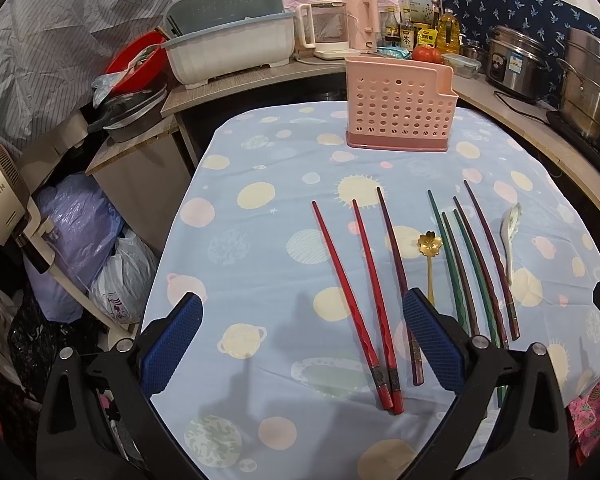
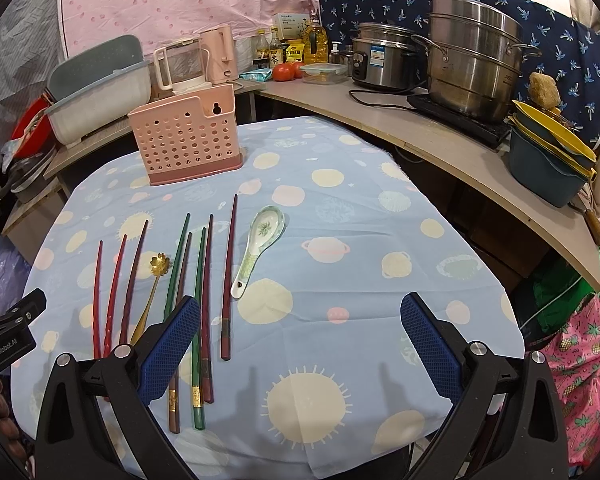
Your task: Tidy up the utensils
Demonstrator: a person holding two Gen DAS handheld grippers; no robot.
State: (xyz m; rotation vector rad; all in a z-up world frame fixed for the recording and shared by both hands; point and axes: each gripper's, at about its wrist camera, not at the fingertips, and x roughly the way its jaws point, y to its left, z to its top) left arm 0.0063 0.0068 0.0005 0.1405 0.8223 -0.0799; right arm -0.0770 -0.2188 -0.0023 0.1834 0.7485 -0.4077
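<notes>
Several chopsticks lie side by side on the blue tablecloth: two red ones (image 1: 350, 300), dark maroon ones (image 1: 398, 276) and green ones (image 1: 450, 260). A gold flower spoon (image 1: 429, 256) lies among them and a white ceramic spoon (image 2: 256, 248) lies to their right. A pink perforated utensil holder (image 1: 400, 106) stands upright at the far side; it also shows in the right wrist view (image 2: 186, 136). My left gripper (image 1: 302, 344) is open and empty above the red chopsticks. My right gripper (image 2: 300, 348) is open and empty, right of the chopsticks.
A curved counter (image 2: 460, 148) wraps the table's far and right sides with steel pots (image 2: 470, 56), a rice cooker, kettles, bottles and tomatoes. A grey dish rack (image 1: 228, 46) sits far left. Stacked bowls (image 2: 552, 160) sit at the right. Plastic bags (image 1: 84, 248) lie on the floor left.
</notes>
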